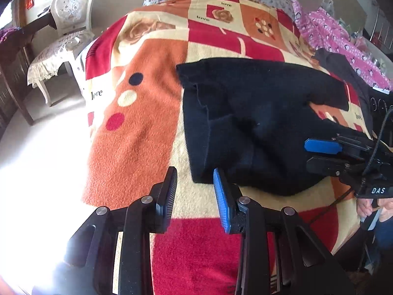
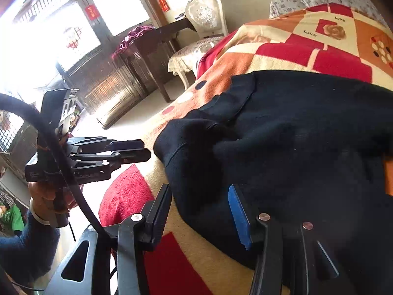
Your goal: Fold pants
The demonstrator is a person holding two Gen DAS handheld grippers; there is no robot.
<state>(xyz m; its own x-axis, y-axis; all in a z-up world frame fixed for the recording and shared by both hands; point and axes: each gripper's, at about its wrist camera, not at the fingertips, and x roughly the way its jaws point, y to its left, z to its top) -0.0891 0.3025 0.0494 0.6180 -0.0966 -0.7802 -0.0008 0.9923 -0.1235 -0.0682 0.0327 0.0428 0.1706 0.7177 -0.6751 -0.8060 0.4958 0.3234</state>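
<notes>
pants [image 1: 258,123] dark, bunched, partly doubled over on blanket [image 1: 147,135] of bed, toward its near right part; we judge fold half done

left tongs [image 1: 195,194] part spread, nothing between pads, just off pants' near corner

right tongs [image 2: 200,213] part spread, near hem lying in the gap; we cannot tell if pads press cloth

next, we think: take near hem with both tongs, carry it over far edge, flatten

waistband versus leg ends unreadable, cloth too dark; bed's near edge cut off
</notes>
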